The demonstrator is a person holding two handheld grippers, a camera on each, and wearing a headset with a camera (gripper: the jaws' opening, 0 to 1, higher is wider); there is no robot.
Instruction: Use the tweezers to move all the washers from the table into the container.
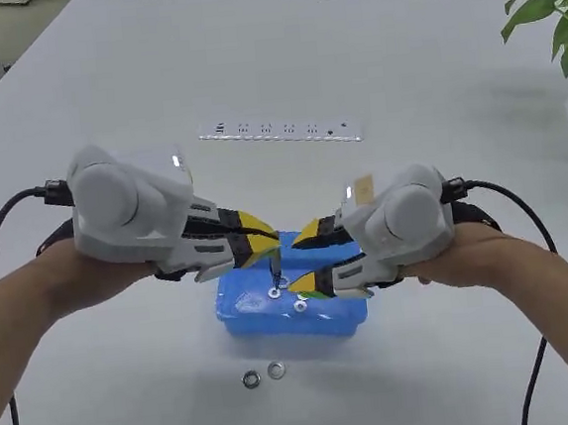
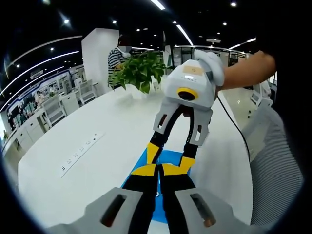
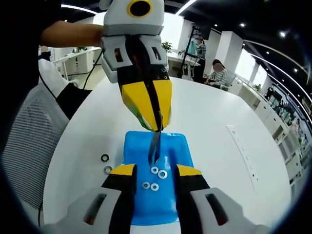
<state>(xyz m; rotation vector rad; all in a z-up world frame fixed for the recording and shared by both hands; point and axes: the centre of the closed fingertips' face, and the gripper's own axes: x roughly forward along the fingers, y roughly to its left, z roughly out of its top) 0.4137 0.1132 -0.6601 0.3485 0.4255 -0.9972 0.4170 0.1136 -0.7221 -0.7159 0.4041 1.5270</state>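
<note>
Pinching the tweezers (image 1: 274, 271) in the left tool (image 1: 259, 241), jaws drawn narrow on the handle, at the centre of the head view. Pointing the tweezer tips down into the blue container (image 1: 254, 321) just below centre, close above the washers (image 1: 274, 293) inside. Cannot tell whether a washer sits between the tips. Holding the right tool (image 1: 308, 262) spread wide with nothing between the jaws, just right of centre, tip to tip with the left tool over the container. In the right gripper view, counting four washers in the container at lower centre, clustered between that tool's own yellow tips. Below the container in the head view, two loose washers (image 1: 251, 378) lying side by side on the white table (image 1: 401, 73), near the front wall but apart from it. Higher in the frame, a white power strip (image 1: 280, 131) flat on the table. At upper right, leaves of a plant (image 1: 550, 10).
</note>
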